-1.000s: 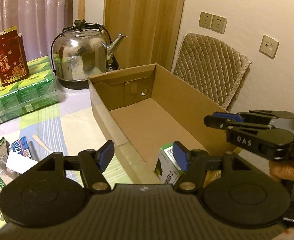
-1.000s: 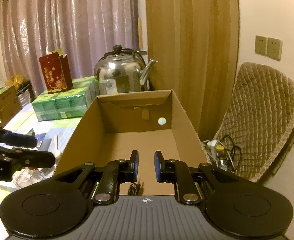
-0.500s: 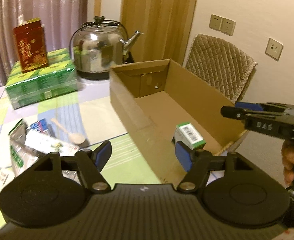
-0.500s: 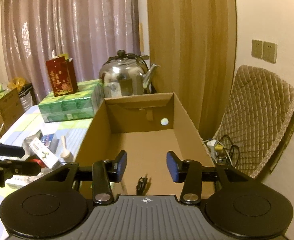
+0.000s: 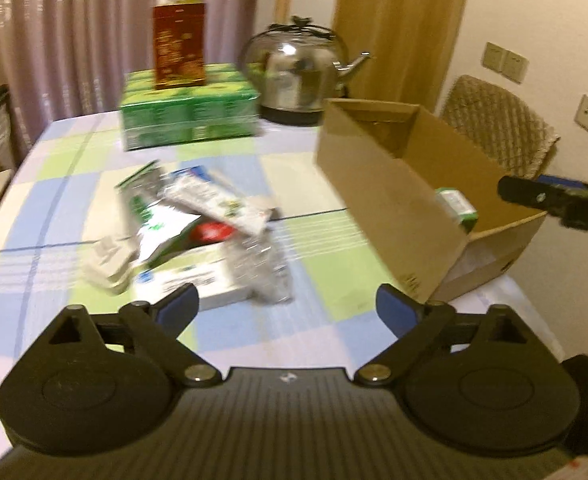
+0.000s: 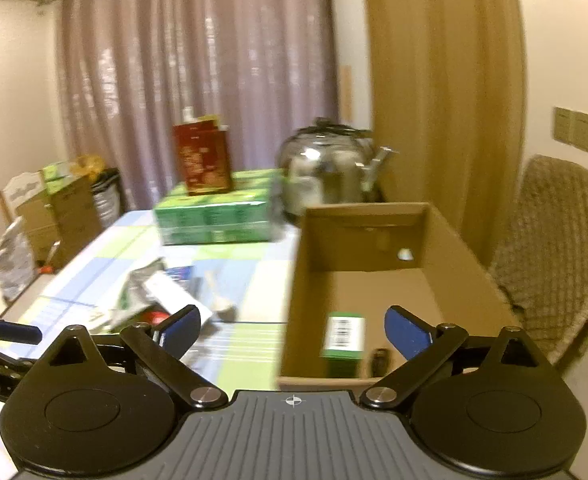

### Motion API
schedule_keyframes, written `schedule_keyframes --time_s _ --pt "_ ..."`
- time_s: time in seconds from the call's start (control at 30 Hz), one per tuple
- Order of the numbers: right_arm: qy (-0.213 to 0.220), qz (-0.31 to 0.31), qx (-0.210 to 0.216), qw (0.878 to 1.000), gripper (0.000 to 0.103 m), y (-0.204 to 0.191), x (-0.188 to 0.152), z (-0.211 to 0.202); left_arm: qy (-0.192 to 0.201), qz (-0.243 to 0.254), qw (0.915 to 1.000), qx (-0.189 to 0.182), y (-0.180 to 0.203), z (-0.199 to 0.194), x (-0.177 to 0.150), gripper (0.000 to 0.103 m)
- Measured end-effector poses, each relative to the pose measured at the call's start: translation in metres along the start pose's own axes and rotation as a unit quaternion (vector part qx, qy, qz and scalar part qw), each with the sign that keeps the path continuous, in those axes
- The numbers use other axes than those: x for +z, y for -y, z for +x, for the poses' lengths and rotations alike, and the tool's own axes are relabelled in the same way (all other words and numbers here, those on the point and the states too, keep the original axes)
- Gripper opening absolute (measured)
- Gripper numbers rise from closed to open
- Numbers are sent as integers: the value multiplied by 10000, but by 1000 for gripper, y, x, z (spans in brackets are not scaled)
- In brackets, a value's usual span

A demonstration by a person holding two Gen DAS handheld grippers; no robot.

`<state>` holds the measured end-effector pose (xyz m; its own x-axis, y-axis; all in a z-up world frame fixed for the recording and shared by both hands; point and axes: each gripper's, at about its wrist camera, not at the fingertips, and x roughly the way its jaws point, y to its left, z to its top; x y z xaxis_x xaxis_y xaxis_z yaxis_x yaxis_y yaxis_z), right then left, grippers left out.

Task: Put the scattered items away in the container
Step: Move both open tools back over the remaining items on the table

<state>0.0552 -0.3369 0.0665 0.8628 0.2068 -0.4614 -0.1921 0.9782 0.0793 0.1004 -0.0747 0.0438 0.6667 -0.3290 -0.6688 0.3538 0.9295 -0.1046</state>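
Left hand-held gripper (image 5: pixel 285 307) has swung from the box (image 5: pixel 390 216) to the pile (image 5: pixel 197 236) on the tabletop (image 5: pixel 73 184); both hand-held grippers gape empty. Slippery overlapping packets may slide from a pinch.

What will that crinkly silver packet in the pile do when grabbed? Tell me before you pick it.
The silver packet looks like thin creased foil, so it will probably crumple and flop rather than hold shape. Its shiny surface may slip between the pads. It overlaps the white box, so lifting it could drag neighbours.
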Motion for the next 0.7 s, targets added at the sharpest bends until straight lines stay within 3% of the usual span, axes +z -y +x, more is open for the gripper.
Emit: schedule_keyframes --time_s 0.33,0.7 --pt "-201 -487 632 9966 101 -65 -7 9 -315 25 9973 664 -58 -21 -45 102" --pt "-878 -237 1079 9900 101 -99 -22 61 -339 25 9958 854 -87 -16 -53 102"
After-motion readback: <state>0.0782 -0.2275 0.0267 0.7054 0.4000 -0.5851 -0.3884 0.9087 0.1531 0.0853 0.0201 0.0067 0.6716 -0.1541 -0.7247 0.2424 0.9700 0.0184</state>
